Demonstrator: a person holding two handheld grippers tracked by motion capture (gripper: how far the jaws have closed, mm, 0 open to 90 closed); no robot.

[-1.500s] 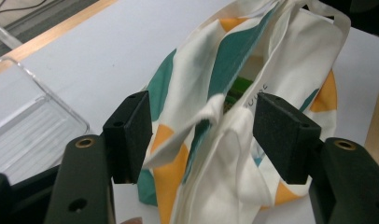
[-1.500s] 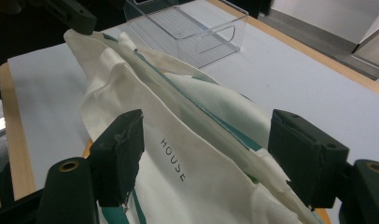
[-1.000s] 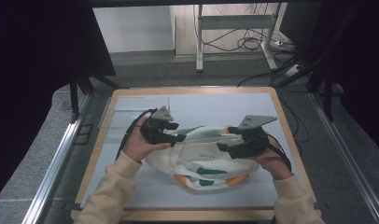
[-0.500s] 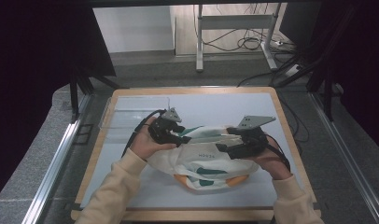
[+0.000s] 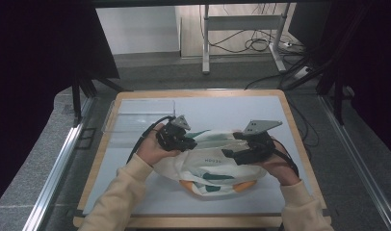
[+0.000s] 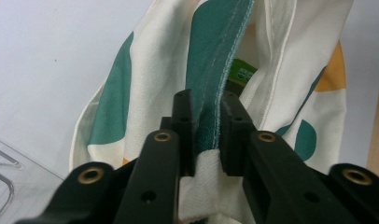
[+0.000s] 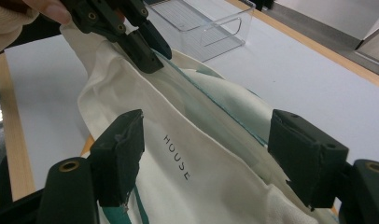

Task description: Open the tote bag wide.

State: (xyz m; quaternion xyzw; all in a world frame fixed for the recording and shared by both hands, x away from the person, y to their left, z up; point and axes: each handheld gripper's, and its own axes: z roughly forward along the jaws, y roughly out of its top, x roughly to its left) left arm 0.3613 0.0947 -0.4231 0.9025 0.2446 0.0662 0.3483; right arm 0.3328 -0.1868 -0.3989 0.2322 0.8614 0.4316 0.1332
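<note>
A cream tote bag with teal and orange patches lies on the white mat. In the left gripper view its teal band runs between the jaws of my left gripper, which have just been closing and now pinch it. From above, the left gripper sits at the bag's upper left edge. My right gripper hovers at the bag's upper right, open. Its wide-apart jaws straddle the cloth printed HOUSE. The left gripper clamps the far rim there. Something green peeks from inside the bag.
A clear plastic tray stands at the mat's back left, just beyond the left hand. The table's wooden rim runs close past the right hand. Bare white mat stretches behind the bag.
The left gripper has shifted slightly right onto the bag's edge and its jaws have closed on the teal band. The right gripper has kept still.
</note>
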